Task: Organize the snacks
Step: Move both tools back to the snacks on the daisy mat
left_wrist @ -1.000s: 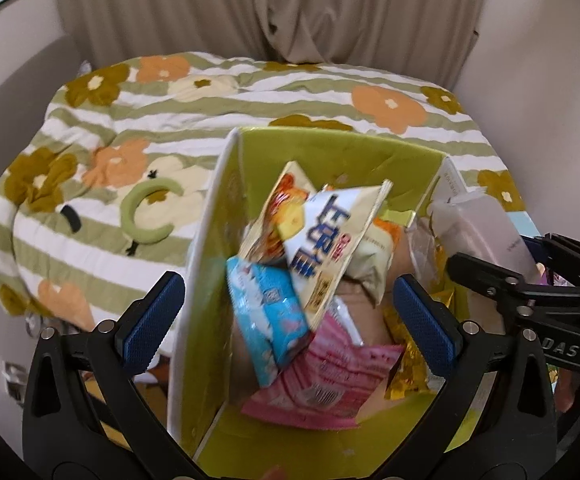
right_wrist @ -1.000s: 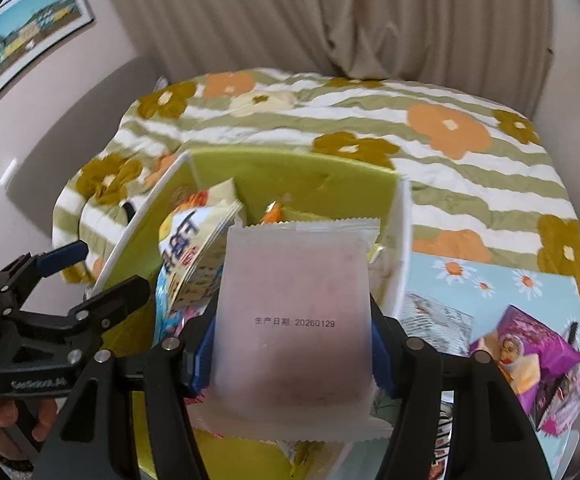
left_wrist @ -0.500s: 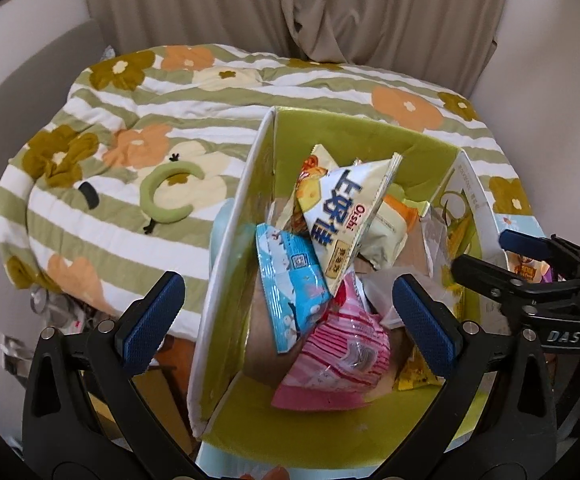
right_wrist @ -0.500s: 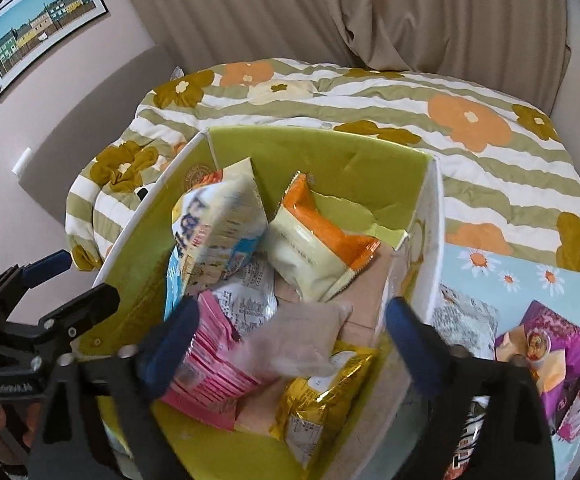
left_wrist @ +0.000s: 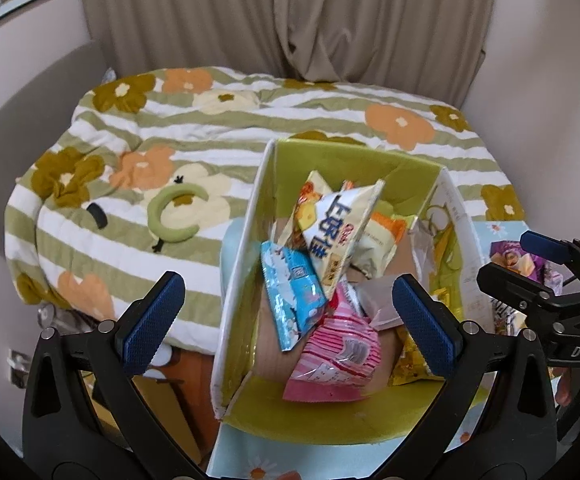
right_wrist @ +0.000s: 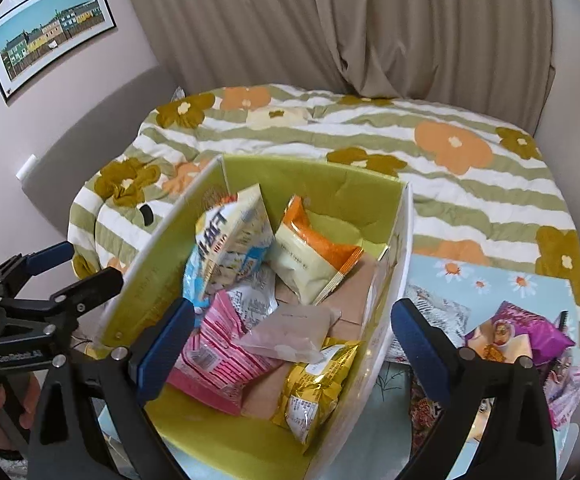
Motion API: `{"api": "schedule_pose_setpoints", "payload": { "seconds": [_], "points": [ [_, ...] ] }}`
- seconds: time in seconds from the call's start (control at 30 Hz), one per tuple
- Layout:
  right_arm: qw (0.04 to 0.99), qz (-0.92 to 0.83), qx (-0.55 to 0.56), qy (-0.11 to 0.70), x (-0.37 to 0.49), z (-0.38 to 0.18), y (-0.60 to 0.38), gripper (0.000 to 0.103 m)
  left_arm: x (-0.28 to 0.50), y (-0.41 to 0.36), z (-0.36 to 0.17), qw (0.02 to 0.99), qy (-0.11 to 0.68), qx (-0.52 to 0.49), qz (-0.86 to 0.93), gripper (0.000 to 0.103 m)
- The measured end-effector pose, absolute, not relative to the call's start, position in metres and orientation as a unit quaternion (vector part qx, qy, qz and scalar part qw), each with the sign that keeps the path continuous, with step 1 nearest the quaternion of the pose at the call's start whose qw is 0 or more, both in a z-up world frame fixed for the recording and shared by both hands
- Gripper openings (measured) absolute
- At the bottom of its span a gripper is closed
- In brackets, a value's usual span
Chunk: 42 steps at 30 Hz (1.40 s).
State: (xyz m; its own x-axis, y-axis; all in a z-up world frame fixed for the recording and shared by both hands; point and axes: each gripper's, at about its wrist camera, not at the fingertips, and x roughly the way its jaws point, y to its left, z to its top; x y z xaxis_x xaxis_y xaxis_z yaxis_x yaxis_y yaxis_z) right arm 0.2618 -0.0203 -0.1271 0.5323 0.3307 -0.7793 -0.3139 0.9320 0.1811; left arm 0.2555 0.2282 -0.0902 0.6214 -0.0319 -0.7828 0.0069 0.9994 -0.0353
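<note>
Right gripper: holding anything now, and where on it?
Nothing. The right gripper has just been opening and its jaws stand wide with nothing between them; the pale pink packet lies loose in the box. The left gripper is empty too.

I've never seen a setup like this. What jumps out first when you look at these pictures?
An open box with a lime-green lining, crammed with bright snack packets, stands at the centre; a pink striped packet lies near its front. Behind it spreads a striped quilt with big flowers. Black tools with blue-padded fingers frame the bottom, spread wide and holding nothing.
</note>
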Motion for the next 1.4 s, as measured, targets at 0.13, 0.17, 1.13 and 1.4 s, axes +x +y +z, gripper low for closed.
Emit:
{"api": "schedule_pose_setpoints", "payload": {
  "seconds": [0.13,0.17,1.13,1.4],
  "points": [
    [0.887,0.165,0.017,0.431,0.248,-0.107,-0.028,0.098,0.256,0.221,-0.079,0.903,0.427,-0.015,-0.035,0.103],
    [0.889,0.161,0.018,0.429,0.245,-0.104,-0.03,0.098,0.257,0.218,-0.077,0.903,0.427,-0.014,-0.041,0.103],
    [0.909,0.073,0.022,0.41,0.14,-0.112,-0.282,0.098,0.183,-0.035,-0.094,0.892,0.442,-0.019,-0.095,0.103],
    [0.895,0.07,0.005,0.441,0.155,-0.148,-0.332,0.098,0.193,-0.084,-0.136,0.881,0.469,-0.013,-0.069,0.103]
  ]
}}
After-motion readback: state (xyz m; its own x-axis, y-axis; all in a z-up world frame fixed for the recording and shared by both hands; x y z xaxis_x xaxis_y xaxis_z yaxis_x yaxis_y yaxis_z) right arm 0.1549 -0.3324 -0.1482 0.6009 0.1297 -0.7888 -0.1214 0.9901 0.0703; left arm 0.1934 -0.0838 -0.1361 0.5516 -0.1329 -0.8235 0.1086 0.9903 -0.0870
